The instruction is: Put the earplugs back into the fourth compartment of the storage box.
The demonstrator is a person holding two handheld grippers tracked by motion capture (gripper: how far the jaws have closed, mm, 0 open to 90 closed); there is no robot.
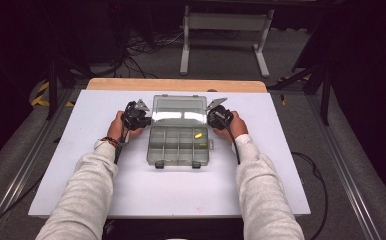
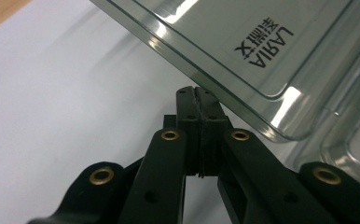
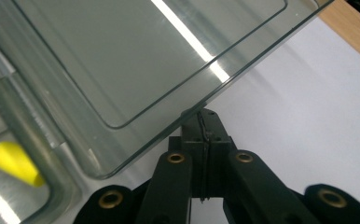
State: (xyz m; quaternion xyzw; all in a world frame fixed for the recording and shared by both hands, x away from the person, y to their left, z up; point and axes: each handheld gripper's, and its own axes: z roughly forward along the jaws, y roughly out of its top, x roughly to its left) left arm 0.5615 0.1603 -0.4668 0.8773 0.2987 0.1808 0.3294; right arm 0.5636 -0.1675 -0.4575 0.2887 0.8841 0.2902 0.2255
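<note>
A clear grey compartment box (image 1: pixel 167 150) lies in the middle of the white board, its lid (image 1: pixel 178 109) swung up at the back. A small yellow piece (image 1: pixel 198 135) sits in a right-hand compartment, and the right gripper view shows the yellow piece (image 3: pixel 12 161) at its lower left. My left gripper (image 1: pixel 142 116) is at the lid's left edge. Its jaws are shut together with nothing between them, and the left gripper (image 2: pixel 197 93) touches the underside of the lid's rim (image 2: pixel 243 42). My right gripper (image 1: pixel 212 116) mirrors it, shut, with the right gripper (image 3: pixel 201 116) tucked under the lid's edge (image 3: pixel 136 56).
The white board (image 1: pixel 281 165) covers the table, with a wooden strip (image 1: pixel 176 84) showing behind it. A white metal stand (image 1: pixel 226 30) and cables lie on the floor beyond. Both sleeved forearms come in from the front edge.
</note>
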